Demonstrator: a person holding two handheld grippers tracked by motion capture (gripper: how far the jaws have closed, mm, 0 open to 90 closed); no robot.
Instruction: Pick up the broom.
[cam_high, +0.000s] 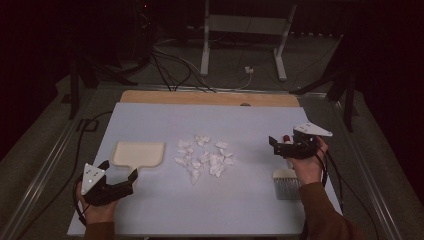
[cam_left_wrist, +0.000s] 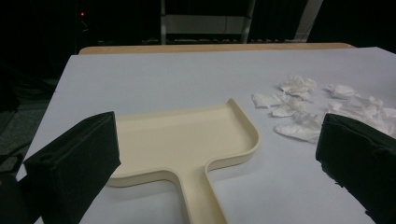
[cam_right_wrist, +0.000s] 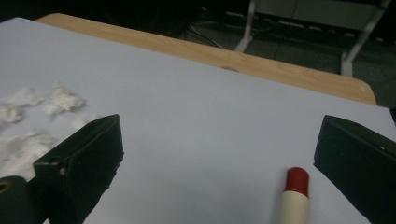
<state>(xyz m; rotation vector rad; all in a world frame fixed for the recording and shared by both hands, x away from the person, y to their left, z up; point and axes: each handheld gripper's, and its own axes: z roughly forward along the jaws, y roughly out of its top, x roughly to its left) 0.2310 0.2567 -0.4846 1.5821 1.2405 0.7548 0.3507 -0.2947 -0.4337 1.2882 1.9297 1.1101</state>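
A cream dustpan (cam_high: 137, 154) lies flat on the white sheet (cam_high: 210, 120), its handle pointing toward the near edge. My left gripper (cam_high: 119, 170) is open just behind that handle; in the left gripper view the dustpan (cam_left_wrist: 187, 140) sits between and beyond the spread jaws of the gripper (cam_left_wrist: 218, 126). Several crumpled white paper scraps (cam_high: 205, 157) (cam_left_wrist: 317, 107) are scattered mid-table. A brush (cam_high: 286, 185) with grey bristles lies at the right, with its cream, red-tipped handle (cam_right_wrist: 296, 191) below my open right gripper (cam_high: 280, 142) (cam_right_wrist: 219, 135). Nothing is held.
The table's wooden far edge (cam_high: 210, 97) shows beyond the sheet. Cables and a white metal stand (cam_high: 245, 30) are on the dark floor behind. Bare sheet lies in front of the scraps and toward the far side.
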